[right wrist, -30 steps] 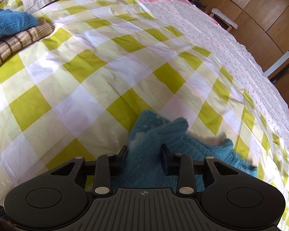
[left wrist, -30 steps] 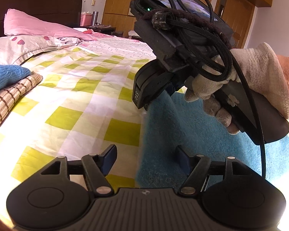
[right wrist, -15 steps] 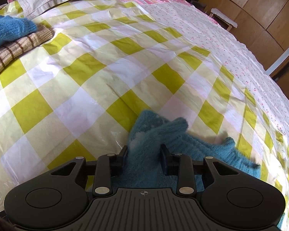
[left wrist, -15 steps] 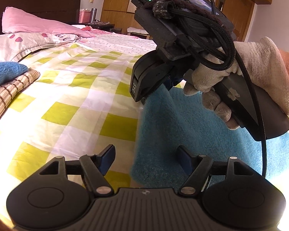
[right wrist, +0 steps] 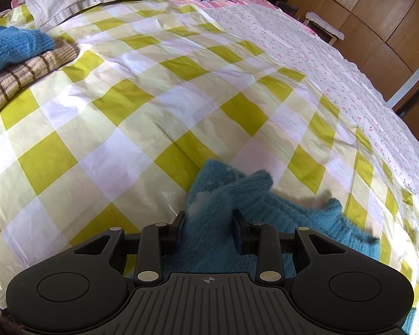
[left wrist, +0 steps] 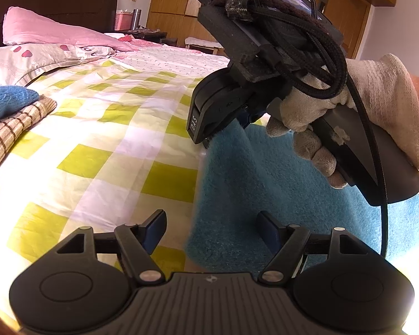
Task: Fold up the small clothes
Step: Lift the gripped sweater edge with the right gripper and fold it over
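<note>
Two views differ: only the left shows a gloved hand (left wrist: 357, 106); right gripper (right wrist: 209, 223) pinches teal sweater (right wrist: 218, 195); left gripper (left wrist: 212, 229) gapes empty at 6 o'clock.

left hand-held gripper (left wrist: 211, 230) gapes over teal sweater (left wrist: 265, 189)

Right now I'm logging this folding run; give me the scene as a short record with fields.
surface: bed with checked sheet
garment in work: teal sweater, lying on the sheet
right gripper: shut on a bunched part of the teal sweater
left gripper: open, at the sweater's left edge, gripping nothing
right hand: gloved, holding the right gripper's handle
pile at left: blue knit on a striped tan garment
pillows: at the head of the bed
</note>
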A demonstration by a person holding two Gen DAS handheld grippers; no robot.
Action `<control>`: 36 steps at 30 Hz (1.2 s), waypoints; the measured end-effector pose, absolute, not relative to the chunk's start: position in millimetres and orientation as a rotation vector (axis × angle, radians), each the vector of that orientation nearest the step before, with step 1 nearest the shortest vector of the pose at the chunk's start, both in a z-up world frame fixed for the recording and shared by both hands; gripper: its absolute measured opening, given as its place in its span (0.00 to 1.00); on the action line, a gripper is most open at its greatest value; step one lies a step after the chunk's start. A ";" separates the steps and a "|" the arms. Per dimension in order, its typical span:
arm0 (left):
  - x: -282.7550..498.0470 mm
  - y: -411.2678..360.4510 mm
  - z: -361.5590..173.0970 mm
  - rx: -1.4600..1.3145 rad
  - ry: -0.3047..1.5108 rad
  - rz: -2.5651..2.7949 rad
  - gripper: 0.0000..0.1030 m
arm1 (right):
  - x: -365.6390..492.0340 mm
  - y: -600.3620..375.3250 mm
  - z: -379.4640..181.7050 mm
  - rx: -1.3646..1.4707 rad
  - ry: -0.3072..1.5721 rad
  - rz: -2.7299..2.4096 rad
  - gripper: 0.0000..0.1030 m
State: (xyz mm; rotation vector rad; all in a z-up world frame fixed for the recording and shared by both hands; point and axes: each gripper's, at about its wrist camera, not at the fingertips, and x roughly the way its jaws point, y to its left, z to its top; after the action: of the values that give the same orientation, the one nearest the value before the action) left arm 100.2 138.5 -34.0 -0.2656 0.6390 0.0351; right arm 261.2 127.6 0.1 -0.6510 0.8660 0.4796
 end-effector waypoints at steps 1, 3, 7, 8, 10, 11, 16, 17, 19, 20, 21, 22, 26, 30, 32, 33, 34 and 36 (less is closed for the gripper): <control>100.6 138.2 -34.3 -0.265 0.640 0.035 0.75 | 261.3 127.2 0.4 -0.648 0.866 0.481 0.31; 101.4 137.9 -35.0 -0.264 0.641 0.036 0.75 | 261.0 126.2 0.6 -0.644 0.865 0.484 0.31; 102.9 137.2 -35.9 -0.261 0.645 0.039 0.76 | 261.1 124.3 0.9 -0.639 0.864 0.488 0.31; 103.3 137.1 -36.2 -0.261 0.646 0.039 0.77 | 261.0 124.2 0.9 -0.638 0.863 0.490 0.31; 103.8 136.4 -36.6 -0.261 0.647 0.043 0.78 | 261.1 124.1 1.1 -0.635 0.864 0.492 0.31; 103.9 136.4 -36.8 -0.261 0.647 0.043 0.78 | 261.0 123.9 1.1 -0.636 0.863 0.491 0.31; 104.5 134.9 -36.6 -0.260 0.650 0.043 0.79 | 261.4 122.7 1.6 -0.631 0.863 0.496 0.31; 104.6 134.9 -36.5 -0.261 0.650 0.043 0.79 | 261.4 122.8 1.7 -0.631 0.863 0.496 0.31; 106.0 133.8 -36.5 -0.267 0.654 0.040 0.79 | 261.6 122.8 2.0 -0.627 0.864 0.497 0.31; 106.6 133.6 -36.5 -0.271 0.655 0.038 0.79 | 261.9 122.3 2.0 -0.624 0.863 0.499 0.31; 107.8 132.6 -36.8 -0.280 0.659 0.038 0.79 | 262.0 122.1 2.2 -0.620 0.863 0.501 0.31; 108.5 132.2 -37.3 -0.287 0.661 0.038 0.79 | 262.2 120.2 2.7 -0.614 0.864 0.504 0.31; 112.2 131.6 -45.6 -0.359 0.679 0.061 0.85 | 264.0 115.2 6.0 -0.584 0.870 0.517 0.31; 109.7 125.9 -49.3 -0.391 0.653 0.101 0.85 | 266.5 106.9 10.2 -0.543 0.873 0.531 0.30; 107.7 120.2 -48.2 -0.381 0.640 0.092 0.71 | 268.1 101.7 13.6 -0.514 0.877 0.540 0.29; 106.0 117.0 -47.0 -0.382 0.634 0.089 0.70 | 268.8 98.1 16.1 -0.498 0.878 0.545 0.29; 105.0 115.8 -45.8 -0.382 0.628 0.095 0.67 | 269.1 94.4 19.0 -0.483 0.877 0.551 0.28; 102.9 114.1 -41.9 -0.393 0.617 0.095 0.61 | 269.4 85.5 26.5 -0.451 0.873 0.563 0.27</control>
State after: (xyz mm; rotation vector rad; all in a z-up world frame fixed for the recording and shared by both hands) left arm 102.9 114.1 -41.9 -0.3928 0.6171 0.0952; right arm 269.4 85.5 26.5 -0.4510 0.8731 0.5627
